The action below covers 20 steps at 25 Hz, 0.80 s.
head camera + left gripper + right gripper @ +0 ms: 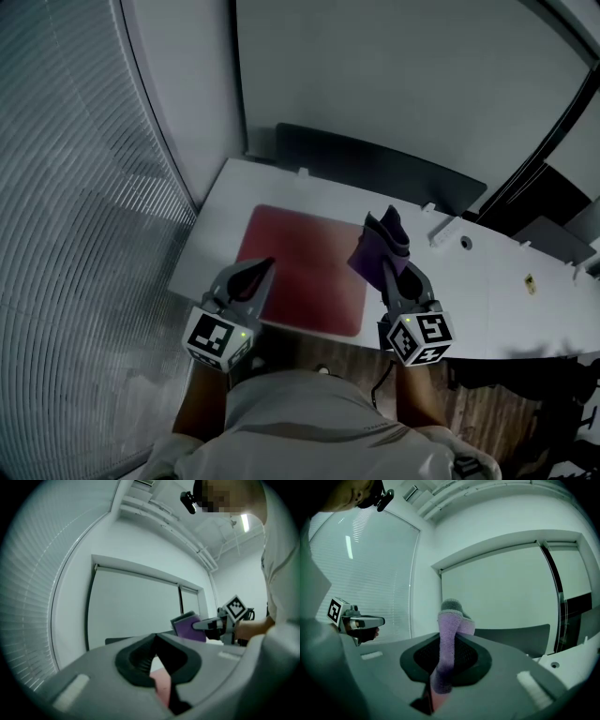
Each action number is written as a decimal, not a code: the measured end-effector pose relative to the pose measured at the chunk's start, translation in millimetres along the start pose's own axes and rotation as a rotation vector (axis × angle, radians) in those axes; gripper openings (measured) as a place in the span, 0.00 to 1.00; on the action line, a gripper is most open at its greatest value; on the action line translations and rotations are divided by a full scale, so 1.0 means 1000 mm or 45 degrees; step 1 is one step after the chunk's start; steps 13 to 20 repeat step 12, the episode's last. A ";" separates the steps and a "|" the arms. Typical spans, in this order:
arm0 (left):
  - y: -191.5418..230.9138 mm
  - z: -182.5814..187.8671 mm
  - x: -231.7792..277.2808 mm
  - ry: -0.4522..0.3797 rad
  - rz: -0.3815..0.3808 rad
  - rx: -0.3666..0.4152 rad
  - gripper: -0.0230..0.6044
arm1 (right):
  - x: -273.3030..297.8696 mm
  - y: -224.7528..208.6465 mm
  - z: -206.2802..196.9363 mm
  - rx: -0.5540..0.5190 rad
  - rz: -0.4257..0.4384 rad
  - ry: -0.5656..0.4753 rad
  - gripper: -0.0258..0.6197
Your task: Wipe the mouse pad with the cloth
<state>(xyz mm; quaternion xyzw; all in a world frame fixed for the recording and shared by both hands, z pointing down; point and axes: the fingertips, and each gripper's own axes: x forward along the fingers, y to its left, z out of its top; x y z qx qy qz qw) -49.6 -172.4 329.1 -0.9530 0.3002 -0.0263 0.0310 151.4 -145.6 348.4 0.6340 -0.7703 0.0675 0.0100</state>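
A red mouse pad (300,267) lies on the white desk (487,300). My left gripper (264,266) hovers over the pad's near left part, shut with nothing in it; in the left gripper view its tips (156,637) meet above a pink strip of the pad (161,686). My right gripper (384,272) is shut on a folded purple cloth (382,246), held upright above the pad's right edge. In the right gripper view the cloth (450,634) stands up between the jaws. The cloth (190,626) also shows from the left gripper view.
A dark panel (375,159) runs behind the desk. Window blinds (75,187) fill the left side. On the desk, right of the pad, sit a small white fitting (443,230), a round hole (466,243) and a yellow sticker (530,283).
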 end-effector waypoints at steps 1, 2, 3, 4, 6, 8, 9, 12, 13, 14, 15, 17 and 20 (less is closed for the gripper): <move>0.000 0.001 -0.001 -0.003 0.000 -0.002 0.04 | 0.001 0.001 -0.002 0.000 0.002 0.008 0.11; 0.001 0.001 -0.002 -0.002 -0.001 0.002 0.04 | 0.001 0.002 -0.002 0.001 0.003 0.014 0.11; 0.002 0.002 -0.002 0.000 0.001 0.008 0.04 | 0.002 0.003 -0.003 0.001 0.003 0.019 0.11; 0.004 0.002 -0.003 0.001 0.004 0.010 0.04 | 0.003 0.005 -0.003 0.002 0.003 0.021 0.11; 0.009 0.000 -0.005 0.000 0.006 0.000 0.04 | 0.007 0.008 -0.003 -0.005 0.004 0.024 0.11; 0.012 -0.001 -0.009 -0.006 0.009 -0.017 0.04 | 0.009 0.012 -0.003 -0.015 0.006 0.027 0.11; 0.012 -0.001 -0.010 -0.008 0.013 -0.026 0.04 | 0.008 0.013 -0.003 -0.017 0.005 0.028 0.11; 0.012 0.000 -0.015 -0.013 0.021 -0.042 0.04 | 0.006 0.014 -0.001 -0.011 0.002 0.032 0.11; 0.012 0.000 -0.015 -0.013 0.021 -0.042 0.04 | 0.006 0.014 -0.001 -0.011 0.002 0.032 0.11; 0.012 0.000 -0.015 -0.013 0.021 -0.042 0.04 | 0.006 0.014 -0.001 -0.011 0.002 0.032 0.11; 0.012 0.000 -0.015 -0.013 0.021 -0.042 0.04 | 0.006 0.014 -0.001 -0.011 0.002 0.032 0.11; 0.012 0.000 -0.015 -0.013 0.021 -0.042 0.04 | 0.006 0.014 -0.001 -0.011 0.002 0.032 0.11; 0.012 0.000 -0.015 -0.013 0.021 -0.042 0.04 | 0.006 0.014 -0.001 -0.011 0.002 0.032 0.11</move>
